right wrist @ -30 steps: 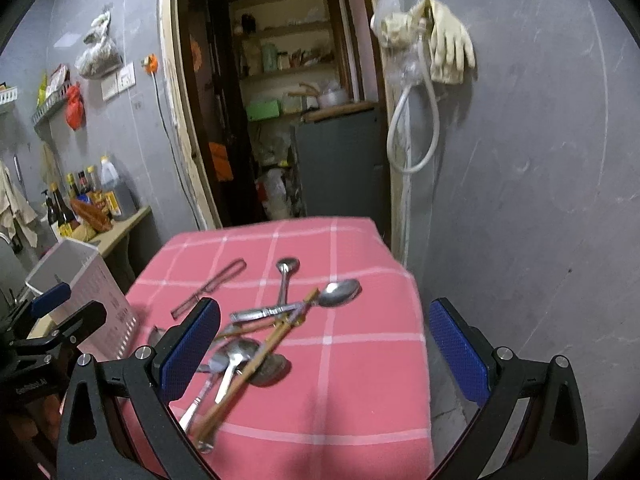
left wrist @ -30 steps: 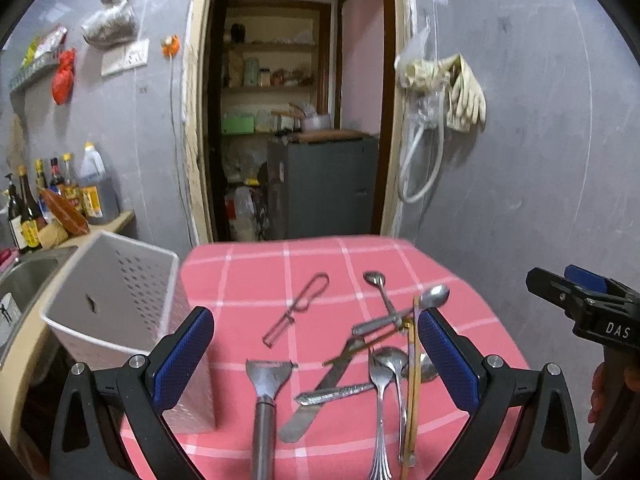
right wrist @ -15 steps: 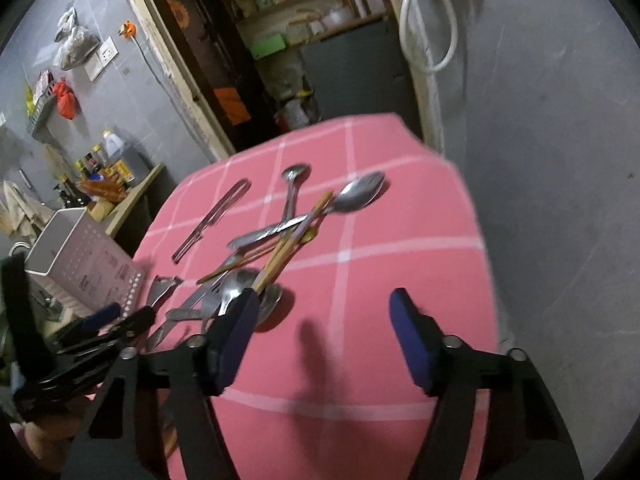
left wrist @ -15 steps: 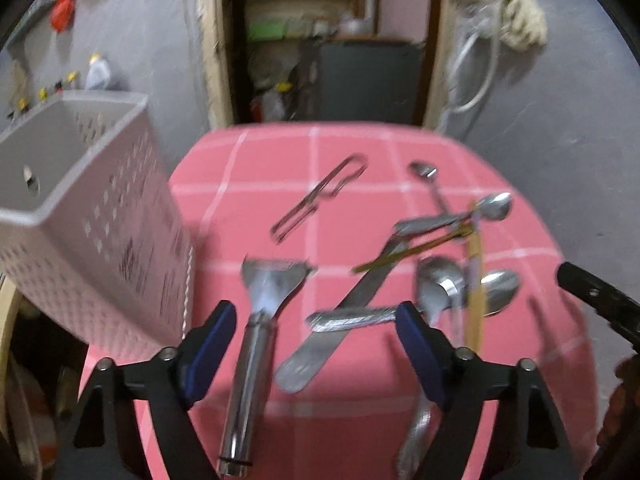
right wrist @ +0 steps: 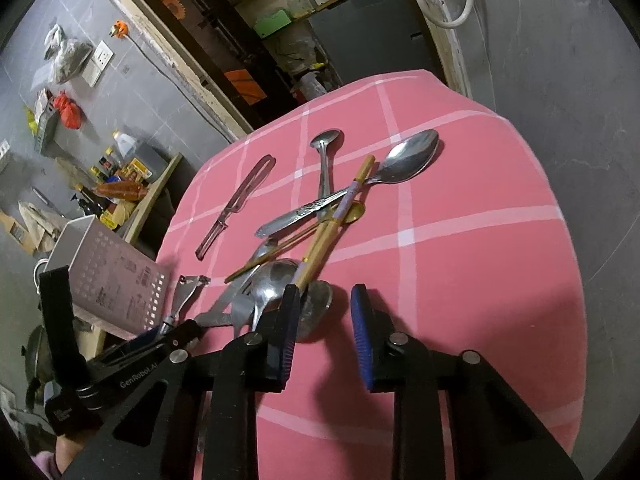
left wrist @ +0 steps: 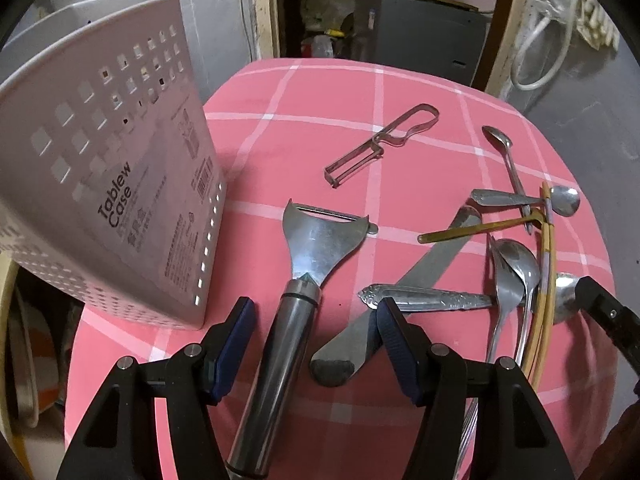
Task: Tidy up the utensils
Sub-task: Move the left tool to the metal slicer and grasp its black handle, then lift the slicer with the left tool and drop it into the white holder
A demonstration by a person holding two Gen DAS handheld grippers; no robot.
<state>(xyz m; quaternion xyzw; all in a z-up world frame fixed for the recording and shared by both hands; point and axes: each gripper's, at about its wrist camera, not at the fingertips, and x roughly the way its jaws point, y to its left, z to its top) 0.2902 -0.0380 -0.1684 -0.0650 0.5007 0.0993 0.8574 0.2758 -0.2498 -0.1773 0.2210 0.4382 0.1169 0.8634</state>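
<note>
Sorting has barely begun, by my reading: every utensil lies loose on the pink-checked surface [left wrist: 320,92] and the white case [left wrist: 100,184] at its left edge shows nothing inside from here. The left claw [left wrist: 314,330] is closing around the peeler [left wrist: 304,276], whose dark handle sits between the jaws without the pads pressing yet. The right claw [right wrist: 325,330] is closing too, fairly narrow, over bare cloth just beside the chopsticks [right wrist: 332,228] and the spoon pile [right wrist: 276,284], gripping nothing.
</note>
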